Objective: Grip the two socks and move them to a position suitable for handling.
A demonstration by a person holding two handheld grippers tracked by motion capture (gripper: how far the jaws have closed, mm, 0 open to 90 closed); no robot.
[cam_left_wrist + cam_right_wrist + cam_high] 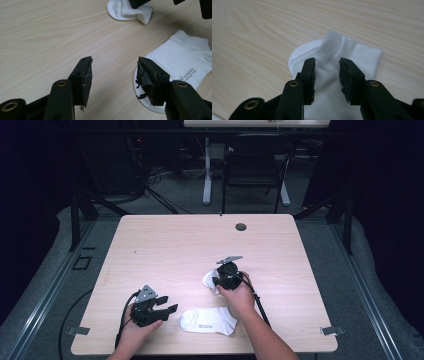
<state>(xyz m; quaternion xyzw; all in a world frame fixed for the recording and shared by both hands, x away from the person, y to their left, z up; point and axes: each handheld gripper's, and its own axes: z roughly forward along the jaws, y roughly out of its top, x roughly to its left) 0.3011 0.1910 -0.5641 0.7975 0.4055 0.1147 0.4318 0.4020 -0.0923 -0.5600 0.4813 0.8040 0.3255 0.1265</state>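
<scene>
High view: a pale wooden table [175, 245] carries two white socks. The right gripper [223, 281] stands jaws-down over the bunched sock [209, 281] just right of the table's middle. The right gripper view shows that sock's raised fold [329, 53] between the two black jaws, toward twelve o'clock; whether the pads pinch the cloth I cannot tell. The flat sock [207, 321] lies near the front edge, at about seven o'clock from the bunched one. The left gripper [169, 305] rests at nine o'clock of the flat sock, its jaws spread apart with bare wood between them.
</scene>
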